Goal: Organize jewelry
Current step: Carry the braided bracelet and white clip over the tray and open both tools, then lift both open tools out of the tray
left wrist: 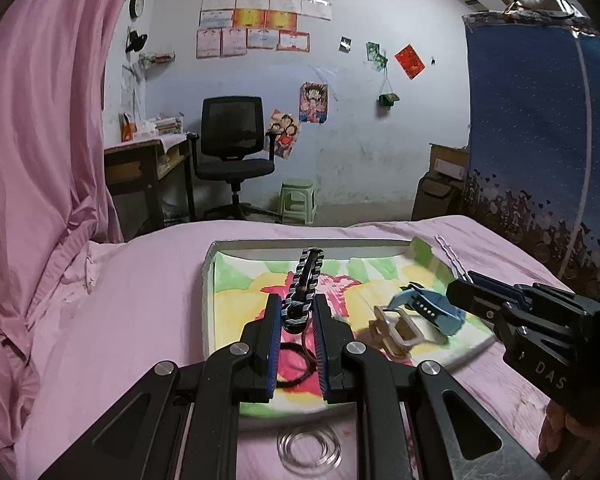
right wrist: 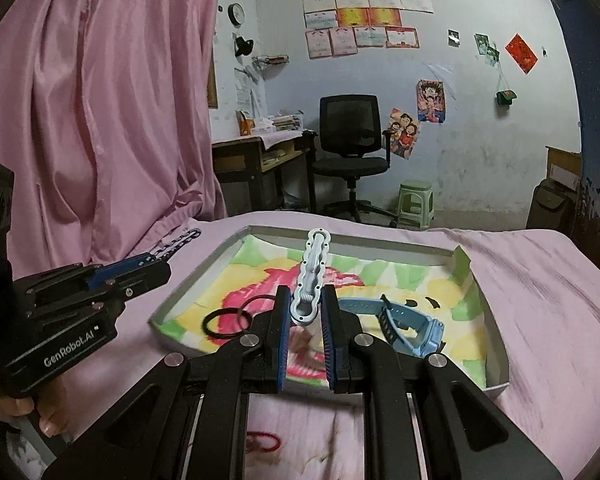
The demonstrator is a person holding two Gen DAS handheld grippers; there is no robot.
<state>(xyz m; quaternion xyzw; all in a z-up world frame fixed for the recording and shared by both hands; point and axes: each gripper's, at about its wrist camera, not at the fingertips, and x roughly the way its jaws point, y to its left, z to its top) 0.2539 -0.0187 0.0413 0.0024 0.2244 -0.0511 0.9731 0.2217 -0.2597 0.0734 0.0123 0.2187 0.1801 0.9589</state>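
On the pink bed lies a shallow tray (left wrist: 300,244) with a colourful painted lining. My left gripper (left wrist: 297,300) is shut on a dark blue-black wavy hair clip (left wrist: 306,276) that sticks forward above the tray. In the right wrist view the left gripper (right wrist: 162,264) hovers left of the tray (right wrist: 380,244) with the dark hair clip (right wrist: 178,244) in it. My right gripper (right wrist: 305,292) is shut on a pale blue-white hair clip (right wrist: 314,268) over the tray's middle. From the left wrist view the right gripper (left wrist: 458,284) shows at the right with the pale hair clip (left wrist: 448,252).
In the tray lie a light blue watch (right wrist: 396,320), a black hair tie (right wrist: 220,322) and a beige clasp-like piece (left wrist: 392,332). A clear ring (left wrist: 309,450) and a red hair tie (right wrist: 262,442) lie on the bed near me. A pink curtain (left wrist: 40,140) hangs at the left.
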